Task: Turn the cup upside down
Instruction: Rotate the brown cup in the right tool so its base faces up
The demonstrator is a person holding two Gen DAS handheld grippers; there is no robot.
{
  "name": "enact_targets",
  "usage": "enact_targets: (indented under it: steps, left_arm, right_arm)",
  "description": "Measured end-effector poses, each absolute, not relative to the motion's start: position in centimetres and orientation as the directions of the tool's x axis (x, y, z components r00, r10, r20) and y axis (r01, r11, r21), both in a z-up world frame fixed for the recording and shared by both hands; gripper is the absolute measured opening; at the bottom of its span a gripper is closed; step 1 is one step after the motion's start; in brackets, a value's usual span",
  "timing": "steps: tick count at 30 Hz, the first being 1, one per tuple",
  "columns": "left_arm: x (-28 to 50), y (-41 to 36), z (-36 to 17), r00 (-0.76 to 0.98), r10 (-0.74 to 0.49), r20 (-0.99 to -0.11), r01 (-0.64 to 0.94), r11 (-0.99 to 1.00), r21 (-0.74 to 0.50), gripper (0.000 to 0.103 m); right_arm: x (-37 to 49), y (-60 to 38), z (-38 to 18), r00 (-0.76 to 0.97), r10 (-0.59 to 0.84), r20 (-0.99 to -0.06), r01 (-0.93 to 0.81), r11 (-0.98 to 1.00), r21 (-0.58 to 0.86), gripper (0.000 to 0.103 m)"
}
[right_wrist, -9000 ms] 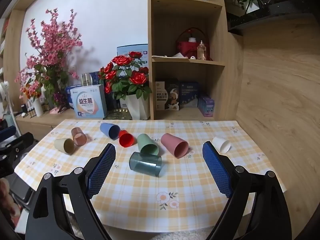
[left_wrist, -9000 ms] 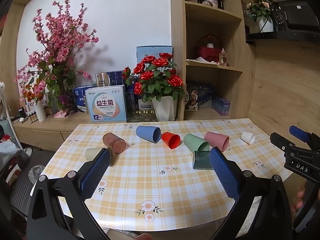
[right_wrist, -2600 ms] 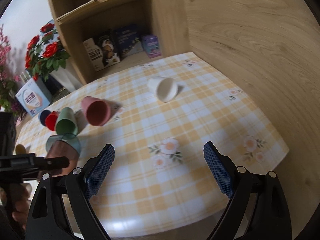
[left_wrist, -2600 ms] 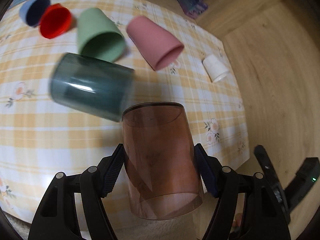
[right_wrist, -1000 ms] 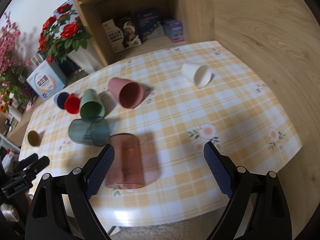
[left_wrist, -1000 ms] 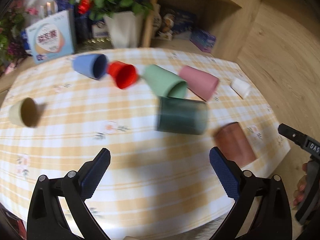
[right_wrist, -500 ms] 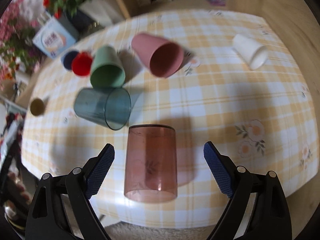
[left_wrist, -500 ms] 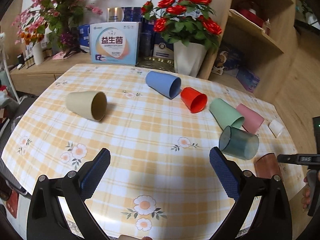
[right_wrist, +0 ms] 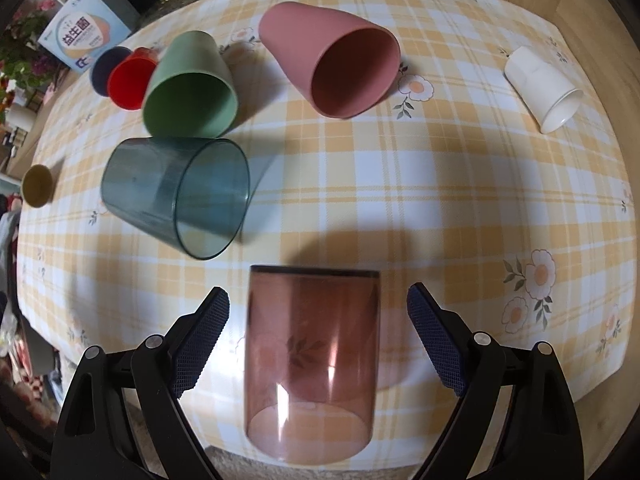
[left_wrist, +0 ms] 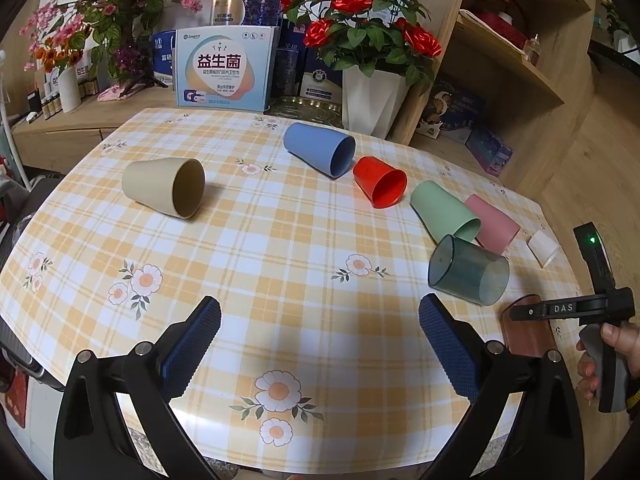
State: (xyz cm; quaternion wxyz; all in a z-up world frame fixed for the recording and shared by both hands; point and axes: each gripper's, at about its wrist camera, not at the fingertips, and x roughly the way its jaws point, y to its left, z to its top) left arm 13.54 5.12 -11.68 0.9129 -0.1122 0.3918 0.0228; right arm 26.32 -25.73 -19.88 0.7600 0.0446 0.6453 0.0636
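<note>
While the left gripper (left_wrist: 320, 344) has pulled back, jaws wide and empty, the brown cup (right_wrist: 312, 360) stands between the right gripper's (right_wrist: 318, 340) open jaws at six o'clock; seven others lie tipped.

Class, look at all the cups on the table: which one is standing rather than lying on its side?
The see-through brown cup, standing between the open right gripper fingers; every other cup lies on its side.

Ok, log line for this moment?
left gripper: open, empty | right gripper: open, straddling brown cup | cup on table, not gripped
</note>
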Motion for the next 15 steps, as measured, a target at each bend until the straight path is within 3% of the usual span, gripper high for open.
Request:
enact_targets:
  steps: [6, 9, 15]
  left_arm:
    - [13.5, 4.7, -12.0, 0.68, -0.046, -0.732, -0.128, 0.975, -0.18, 0.097]
    - [13.5, 4.6, -12.0, 0.677, -0.044, -0.735, -0.129, 0.976, -0.177, 0.097]
    - [13.2, 4.5, -11.8, 0.679, -0.038, -0.733, -0.135, 0.975, -0.176, 0.097]
  right_arm:
    - [26.6, -25.7, -20.5, 0.154, 0.177, -0.972, -0.025, 0.984, 0.175, 0.087]
    - [26.4, -25.6, -21.0, 0.139, 0.182, -0.973, -0.02, 0.983, 0.181, 0.066]
    - [25.7, -27.1, -20.8, 0.18, 0.252, -0.951, 0.016, 0.966, 0.259, 0.063]
